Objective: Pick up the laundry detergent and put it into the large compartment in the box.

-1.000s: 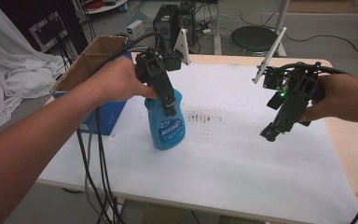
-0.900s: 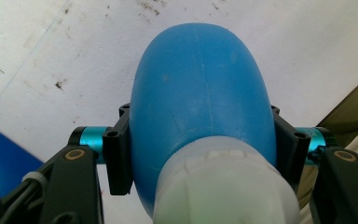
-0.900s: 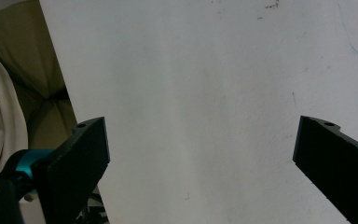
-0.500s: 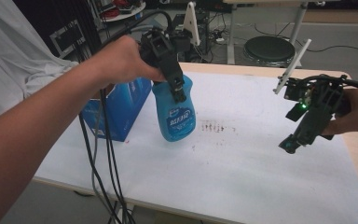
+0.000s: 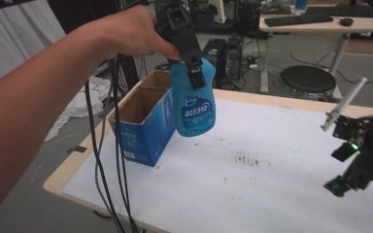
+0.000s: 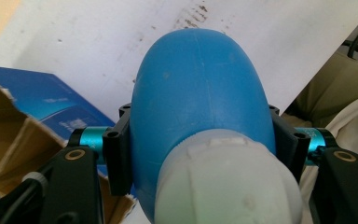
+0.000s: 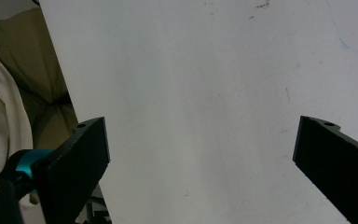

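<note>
Two black jaws of the left tongs [image 6: 200,154] clamp the shoulders of a blue bottle [image 6: 200,93] in the lower half of the left gripper view, one jaw pressed on each side just below its white cap [image 6: 228,182], which fills the bottom centre. The bottle's rounded body points away toward the white-covered bench [image 6: 98,42]. In the high view, the same tongs [image 5: 194,68] sit at upper centre, gripped by a hand [image 5: 131,34] whose forearm sweeps in from the lower left, and the bottle [image 5: 193,104] hangs in the air, tilted, just beside the open blue cardboard box [image 5: 143,124] and clear of the bench [image 5: 252,194]. At the right edge, lower down, the right tongs [image 5: 342,182] hover above the sheet, well apart from the bottle. In the right gripper view, these tongs [image 7: 200,154] stand wide apart with nothing between them. Farther back, in the upper right, stand a round black stool [image 5: 307,78] and a desk [image 5: 315,22] with a keyboard.
</note>
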{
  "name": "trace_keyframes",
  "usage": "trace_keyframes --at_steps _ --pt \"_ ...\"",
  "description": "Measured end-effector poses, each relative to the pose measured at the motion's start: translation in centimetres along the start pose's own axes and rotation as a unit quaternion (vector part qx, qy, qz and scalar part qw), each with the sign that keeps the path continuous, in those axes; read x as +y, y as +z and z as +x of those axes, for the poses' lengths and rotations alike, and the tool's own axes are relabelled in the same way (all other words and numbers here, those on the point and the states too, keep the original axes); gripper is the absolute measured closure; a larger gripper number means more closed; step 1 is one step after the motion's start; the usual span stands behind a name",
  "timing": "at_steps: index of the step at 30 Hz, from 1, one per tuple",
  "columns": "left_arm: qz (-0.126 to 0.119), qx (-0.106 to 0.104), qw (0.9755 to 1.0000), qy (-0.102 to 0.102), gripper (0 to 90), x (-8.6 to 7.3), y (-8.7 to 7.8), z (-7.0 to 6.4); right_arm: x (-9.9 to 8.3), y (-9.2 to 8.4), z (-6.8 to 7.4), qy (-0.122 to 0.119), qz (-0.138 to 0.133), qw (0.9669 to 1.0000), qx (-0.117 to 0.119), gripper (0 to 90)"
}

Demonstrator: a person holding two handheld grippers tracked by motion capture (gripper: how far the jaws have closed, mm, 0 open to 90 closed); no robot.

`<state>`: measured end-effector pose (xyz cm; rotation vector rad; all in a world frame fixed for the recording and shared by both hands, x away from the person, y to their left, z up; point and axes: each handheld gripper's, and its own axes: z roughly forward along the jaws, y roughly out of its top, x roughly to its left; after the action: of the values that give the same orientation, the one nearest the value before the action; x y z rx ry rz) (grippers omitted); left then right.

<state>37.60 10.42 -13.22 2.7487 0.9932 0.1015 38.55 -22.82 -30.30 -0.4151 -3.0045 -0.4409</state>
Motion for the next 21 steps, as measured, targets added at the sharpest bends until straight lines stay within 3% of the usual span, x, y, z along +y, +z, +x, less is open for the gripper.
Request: trace_keyframes --at_steps 6,10,12,21 --pt "-0.004 -0.008 0.9999 0.010 37.6 -0.8 -2.6 1.4 -0.2 -0.1 -0.4 0.005 0.002 1.0000 0.001 2.7" --pt "-0.008 -0.002 0.9998 0.019 37.7 -1.4 -4.0 2.2 -0.2 -0.3 -0.6 0.012 0.000 0.9999 0.000 2.7" --pt "-0.011 -0.003 0.9998 0.014 37.7 -1.8 -4.6 2.7 -0.2 -0.2 -0.7 0.011 -0.001 0.9999 0.000 2.7" --pt "-0.024 0.002 0.9994 0.026 37.7 -3.8 -6.1 5.0 0.1 -0.3 -1.0 0.021 0.004 0.9998 -0.002 2.7"
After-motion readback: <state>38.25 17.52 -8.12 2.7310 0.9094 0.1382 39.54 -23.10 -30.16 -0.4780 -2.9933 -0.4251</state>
